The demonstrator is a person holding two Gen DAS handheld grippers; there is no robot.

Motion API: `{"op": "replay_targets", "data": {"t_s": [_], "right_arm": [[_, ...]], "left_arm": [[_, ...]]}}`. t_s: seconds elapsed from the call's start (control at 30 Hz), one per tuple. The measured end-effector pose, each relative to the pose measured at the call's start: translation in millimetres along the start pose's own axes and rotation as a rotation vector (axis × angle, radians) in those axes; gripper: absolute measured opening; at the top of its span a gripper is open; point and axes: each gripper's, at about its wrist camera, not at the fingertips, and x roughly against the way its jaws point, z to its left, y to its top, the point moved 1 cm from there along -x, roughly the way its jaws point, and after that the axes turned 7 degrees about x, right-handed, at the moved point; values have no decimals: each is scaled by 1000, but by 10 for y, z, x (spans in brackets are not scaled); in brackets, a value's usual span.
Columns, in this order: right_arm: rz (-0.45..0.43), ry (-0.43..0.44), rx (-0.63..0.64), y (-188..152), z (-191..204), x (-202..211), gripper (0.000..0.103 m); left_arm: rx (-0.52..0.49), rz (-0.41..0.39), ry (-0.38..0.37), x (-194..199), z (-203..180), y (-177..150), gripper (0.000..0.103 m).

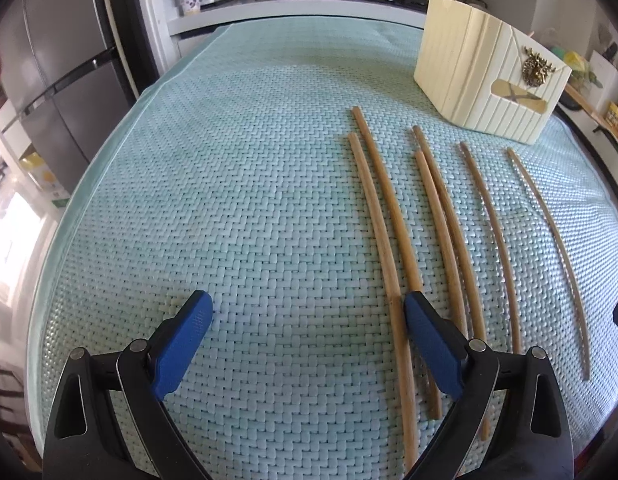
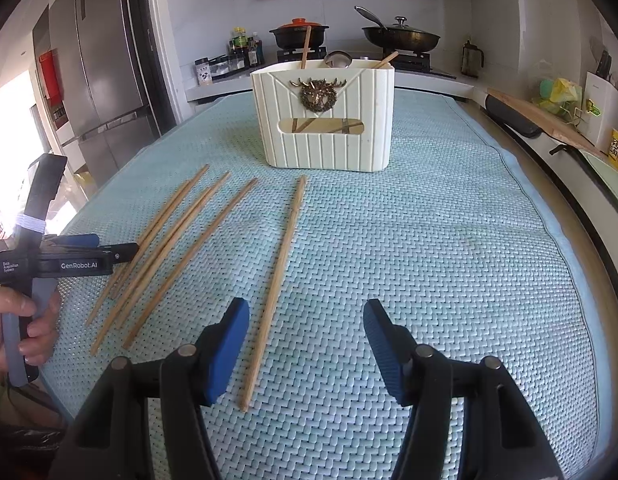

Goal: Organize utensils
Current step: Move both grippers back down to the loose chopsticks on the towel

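Observation:
Several wooden chopsticks [image 1: 393,216] lie side by side on a pale blue woven mat [image 1: 229,200]. A cream utensil holder [image 1: 485,80] with a brass stag ornament stands behind them. My left gripper [image 1: 309,312] is open and empty, low over the mat; the leftmost chopstick runs between its fingers, close to the right one. In the right wrist view the holder [image 2: 325,120] contains a ladle and a few chopsticks. My right gripper [image 2: 305,320] is open and empty, and the rightmost chopstick [image 2: 279,276] lies just inside its left finger. The left gripper [image 2: 81,256] shows at the left edge over the other chopsticks [image 2: 169,248].
A steel fridge [image 2: 97,80] stands at the left. Behind the mat is a counter with a stove, a clay pot [image 2: 299,32], a wok [image 2: 401,38] and seasoning bottles [image 2: 241,52]. A cutting board [image 2: 541,120] and sink area lie to the right.

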Motion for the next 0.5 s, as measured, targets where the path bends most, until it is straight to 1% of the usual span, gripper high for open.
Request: {"op": "replay_targets", "data": {"t_s": [0.17, 0.23, 0.3, 0.37, 0.4, 0.5], "right_arm": [[45, 19, 3, 74, 2, -184, 61], [73, 25, 3, 114, 2, -304, 61], [93, 25, 15, 162, 15, -415, 61], [118, 26, 29, 210, 30, -531, 61], [134, 20, 36, 231, 37, -591, 58], [141, -4, 64, 314, 72, -668, 55]], "left_arm": [[4, 10, 0, -79, 7, 120, 96], [-7, 16, -3, -117, 6, 159, 97], [-24, 21, 1, -165, 22, 206, 103], [-20, 20, -9, -204, 54, 238, 103], [-21, 17, -2, -217, 68, 256, 103], [-8, 24, -2, -244, 102, 293, 103]]}}
